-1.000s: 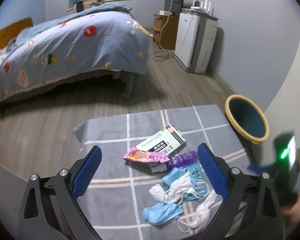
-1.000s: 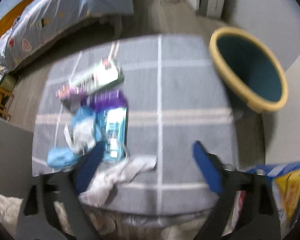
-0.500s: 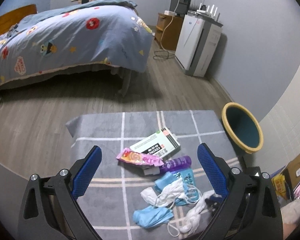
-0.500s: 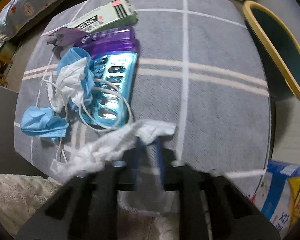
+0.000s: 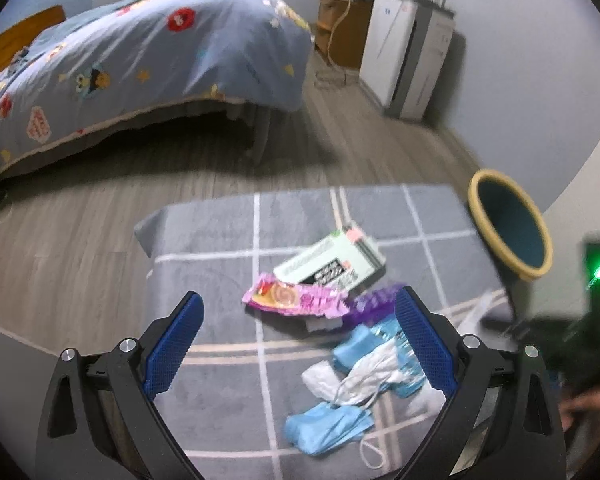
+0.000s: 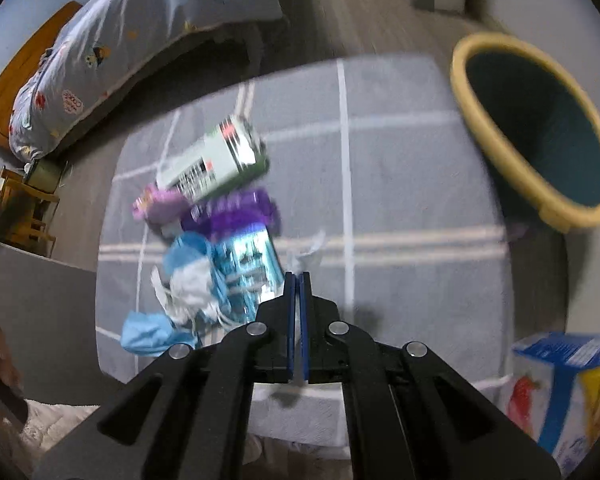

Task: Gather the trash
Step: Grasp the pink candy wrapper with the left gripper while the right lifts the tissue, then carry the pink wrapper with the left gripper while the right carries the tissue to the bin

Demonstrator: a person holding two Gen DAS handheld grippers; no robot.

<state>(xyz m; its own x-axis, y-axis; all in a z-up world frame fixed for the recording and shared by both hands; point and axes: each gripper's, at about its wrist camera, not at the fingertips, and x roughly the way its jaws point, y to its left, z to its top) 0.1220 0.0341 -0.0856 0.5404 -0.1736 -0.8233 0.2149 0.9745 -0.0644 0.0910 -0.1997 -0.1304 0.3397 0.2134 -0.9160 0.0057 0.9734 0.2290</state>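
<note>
Grey checked rug covers the floor at frame centre, with a bed at upper left and a yellow-rimmed bin at upper right. Trash lies in a heap at centre: a white box, pink wrapper, purple pack and blue masks. The left gripper is spread wide above the heap. The right gripper is pinched tight on a white tissue, which sticks out beyond its tips, blurred.

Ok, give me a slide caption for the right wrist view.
Right tool shut on a white tissue, above the grey rug, beside the yellow-rimmed bin.
</note>
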